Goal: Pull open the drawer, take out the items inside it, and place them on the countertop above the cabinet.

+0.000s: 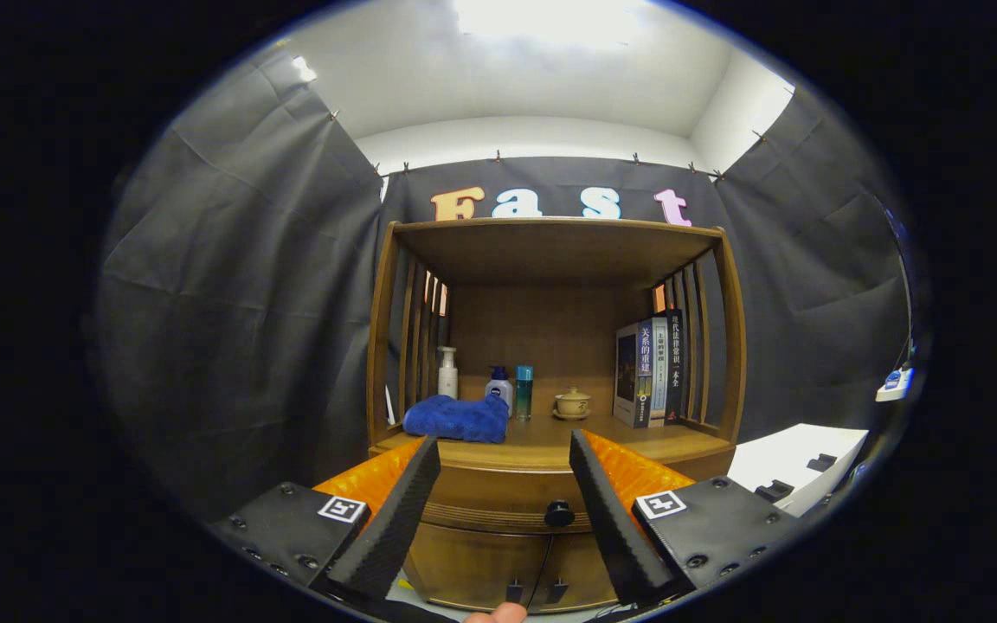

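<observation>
A wooden cabinet [550, 484] stands ahead with an open shelf niche above its countertop [542, 437]. Under the countertop the drawer [498, 502] is closed, and its round dark knob [559, 513] sits just left of my right finger. My gripper [504, 450] is open, with nothing between its fingers, and hangs a short way in front of the drawer front. The knob lies between the fingers, lower than the tips. What the drawer holds is hidden.
On the countertop lie a folded blue towel [455, 418], a white pump bottle [447, 374], a blue-capped bottle [499, 387], a teal bottle [524, 391], a small lidded cup [572, 403] and several upright books [650, 370]. A white box [797, 463] stands right of the cabinet. Two lower doors [498, 567] sit under the drawer.
</observation>
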